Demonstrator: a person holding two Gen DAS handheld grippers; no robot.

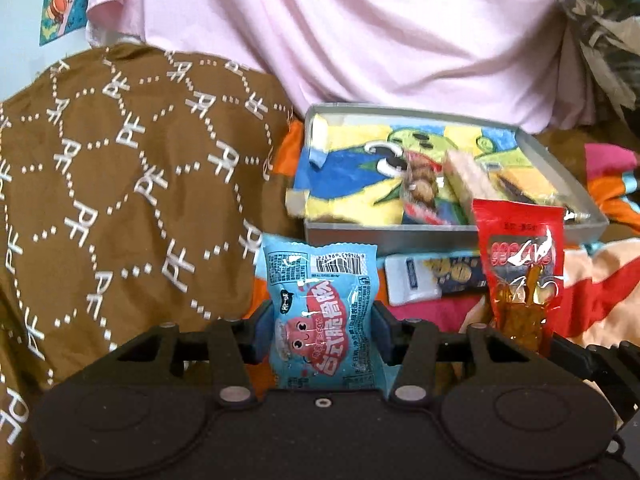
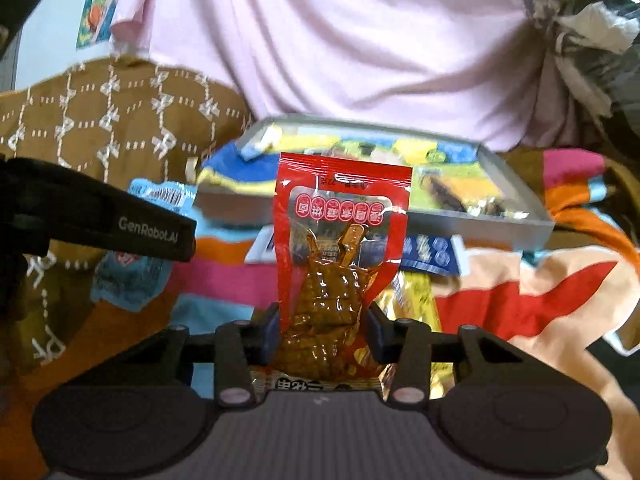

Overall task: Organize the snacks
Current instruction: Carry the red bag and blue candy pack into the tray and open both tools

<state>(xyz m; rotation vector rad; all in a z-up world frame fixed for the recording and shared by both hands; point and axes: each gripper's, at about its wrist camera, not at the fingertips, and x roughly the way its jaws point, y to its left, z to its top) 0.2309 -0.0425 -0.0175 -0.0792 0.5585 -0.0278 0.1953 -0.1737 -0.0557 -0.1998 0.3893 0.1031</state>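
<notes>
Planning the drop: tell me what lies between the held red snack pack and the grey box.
In the right wrist view, a blue-and-white snack packet lies flat on the colourful blanket, between the red snack pack in the right gripper and the grey box.

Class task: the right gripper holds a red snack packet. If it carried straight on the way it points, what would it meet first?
Probably the blue-and-white packet lying on the blanket just ahead, then the grey box behind it; depth is unclear.
</notes>
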